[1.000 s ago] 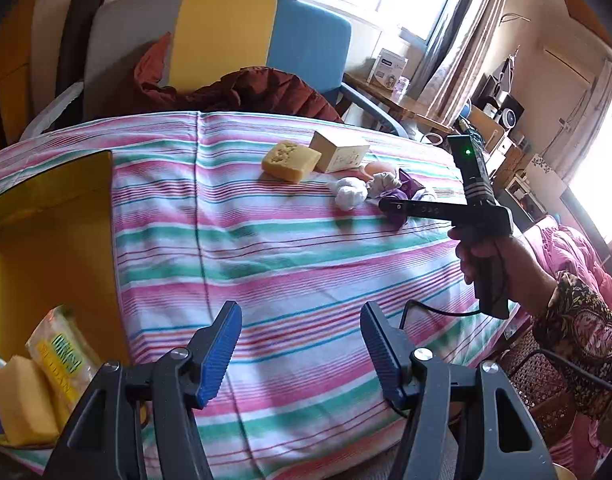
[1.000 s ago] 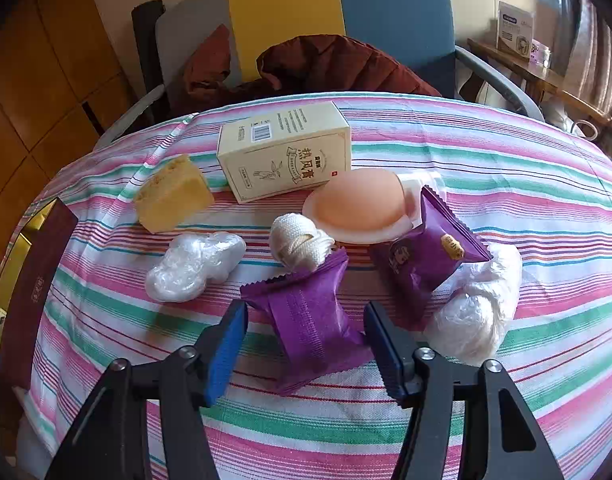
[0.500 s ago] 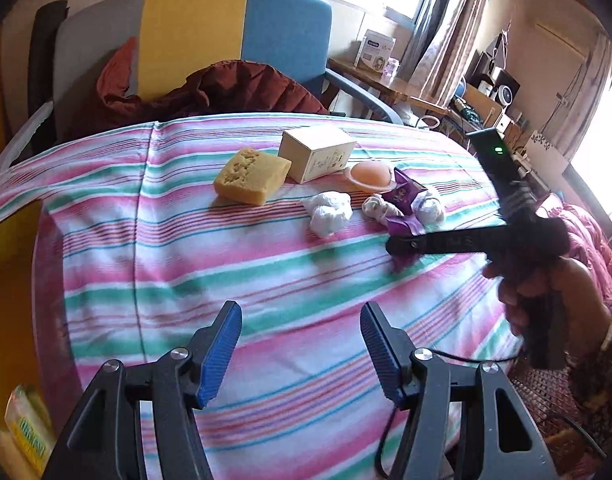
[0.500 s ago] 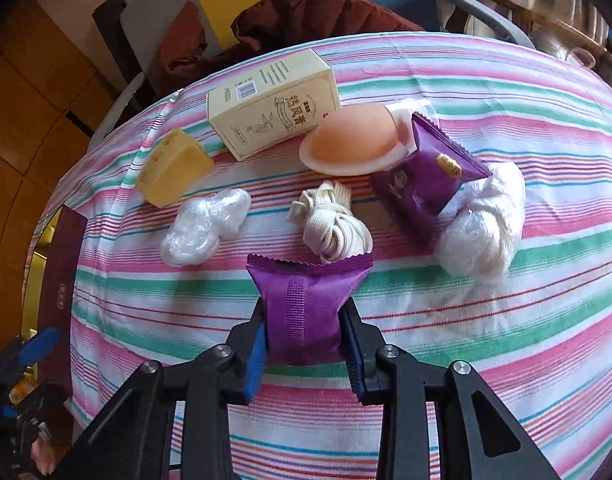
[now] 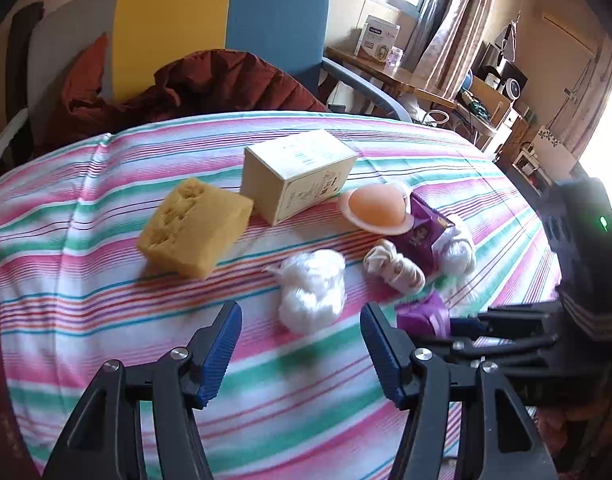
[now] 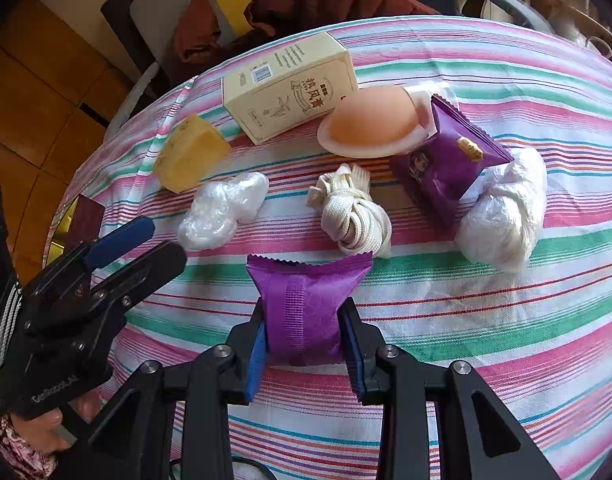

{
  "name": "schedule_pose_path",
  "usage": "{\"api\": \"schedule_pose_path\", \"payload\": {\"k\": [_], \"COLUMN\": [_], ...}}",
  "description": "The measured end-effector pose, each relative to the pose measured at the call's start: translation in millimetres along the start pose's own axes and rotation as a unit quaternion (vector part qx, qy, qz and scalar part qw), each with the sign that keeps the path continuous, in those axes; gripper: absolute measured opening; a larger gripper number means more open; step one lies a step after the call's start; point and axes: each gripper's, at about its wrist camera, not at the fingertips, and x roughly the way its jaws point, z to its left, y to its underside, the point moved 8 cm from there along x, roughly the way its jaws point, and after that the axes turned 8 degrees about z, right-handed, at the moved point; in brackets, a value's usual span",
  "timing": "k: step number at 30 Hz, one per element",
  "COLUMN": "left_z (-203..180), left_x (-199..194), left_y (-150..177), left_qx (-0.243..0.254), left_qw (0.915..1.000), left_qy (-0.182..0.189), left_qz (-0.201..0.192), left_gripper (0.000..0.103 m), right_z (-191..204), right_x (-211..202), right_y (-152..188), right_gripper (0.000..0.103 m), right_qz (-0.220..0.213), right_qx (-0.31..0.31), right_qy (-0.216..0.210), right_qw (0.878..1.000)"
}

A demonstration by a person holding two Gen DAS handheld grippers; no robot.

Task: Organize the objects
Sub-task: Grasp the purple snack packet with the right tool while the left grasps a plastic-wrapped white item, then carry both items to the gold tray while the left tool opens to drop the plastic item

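I had the right gripper clamped on the purple snack packet just above the striped tablecloth; my left gripper hung half-open and empty near the plastic-wrapped bundle. I judged the slick, puffy wrapper might slip out

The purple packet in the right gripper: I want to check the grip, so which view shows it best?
The right wrist view: the purple packet fills the centre, squeezed between both pads of the right gripper. The left wrist view shows only a purple corner at that gripper's tip.
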Motion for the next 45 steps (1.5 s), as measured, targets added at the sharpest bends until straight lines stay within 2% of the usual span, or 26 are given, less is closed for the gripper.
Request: {"api": "schedule_pose_path", "payload": {"k": [7, 9, 11, 12, 16, 24, 31, 36, 45], "left_z": [1.3, 6.5, 12.4, 15.5, 14.7, 28.6, 33.5, 35.4, 38.7], "left_x": [24.2, 27.5, 30.8, 30.3, 25.9, 11.0, -3.3, -9.2, -19.5], "left_y": [-7.3, -6.7, -4.0, -2.0, 7.7, 24.4, 45.7, 55.7, 72.6], "left_qx": [-0.011, -0.017, -0.020, -0.016, 0.010, -0.003, 0.004, 0.009, 0.016], "left_qw": [0.9993, 0.9993, 0.9994, 0.9995, 0.9997, 0.9989, 0.9976, 0.9973, 0.9963], "left_qy": [0.034, 0.033, 0.030, 0.026, 0.008, -0.013, -0.038, -0.041, -0.056], "left_qz": [0.011, 0.007, 0.006, -0.004, -0.020, -0.045, -0.058, -0.060, -0.063], "left_gripper": [0.061, 0.052, 0.035, 0.033, 0.033, 0.033, 0.033, 0.033, 0.031], "right_z": [-1.3, -0.8, 0.0, -0.1, 1.0, 0.4, 9.2, 30.8, 45.0], "right_x": [-0.2, 0.9, 1.6, 1.7, 2.9, 2.4, 0.4, 1.5, 0.5], "right_y": [0.4, -0.8, -2.2, -2.4, -3.1, -5.0, -2.8, 0.9, 2.2], "right_gripper": [0.034, 0.034, 0.034, 0.034, 0.034, 0.034, 0.034, 0.032, 0.032], "right_qz": [0.000, 0.000, 0.000, 0.000, -0.002, -0.017, -0.033, -0.044, -0.073], "right_qx": [0.003, 0.003, 0.002, 0.001, -0.001, 0.009, 0.002, -0.033, -0.067], "right_qy": [0.000, 0.000, 0.001, 0.002, 0.003, -0.007, -0.009, 0.003, 0.025], "right_qw": [1.000, 1.000, 1.000, 1.000, 1.000, 1.000, 0.999, 0.999, 0.995]}}
